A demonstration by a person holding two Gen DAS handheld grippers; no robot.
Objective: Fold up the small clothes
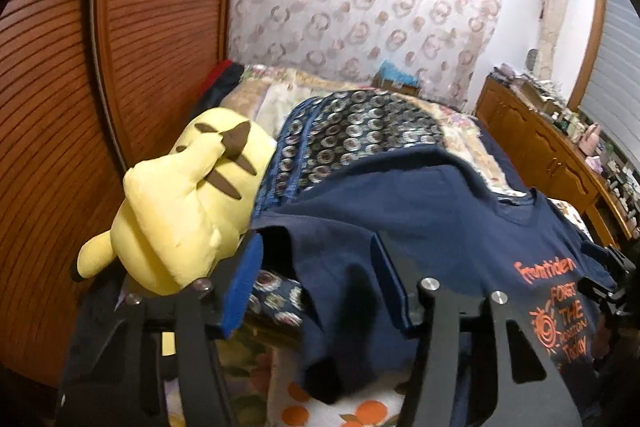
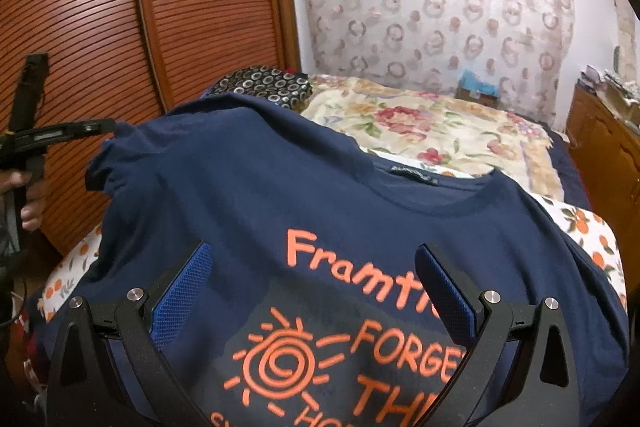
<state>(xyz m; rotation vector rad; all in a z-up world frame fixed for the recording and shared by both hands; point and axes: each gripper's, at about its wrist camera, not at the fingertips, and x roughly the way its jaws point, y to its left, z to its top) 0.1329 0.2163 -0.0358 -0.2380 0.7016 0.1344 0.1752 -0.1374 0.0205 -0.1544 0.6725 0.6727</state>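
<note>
One wide bed (image 2: pixel 460 135), covered by a cream floral quilt and an orange-fruit-print sheet, carries everything here. Beside it stands a slatted reddish-brown wooden wardrobe (image 1: pixel 152 27). A navy cotton T-shirt with orange printed lettering (image 2: pixel 280 195) lies spread over the near part of the bed, collar towards the far wall. A yellow plush toy with brown stripes (image 1: pixel 188 203) rests at the wardrobe side, beside a dark blue ring-patterned cloth (image 1: pixel 360 131). The left tool (image 1: pixel 316 267) stands half spread, its blue-padded fingers either side of the shirt's sleeve; whether they press it I cannot tell. The right tool (image 2: pixel 316 291) is spread wide above the shirt's print, gripping nothing.
</note>
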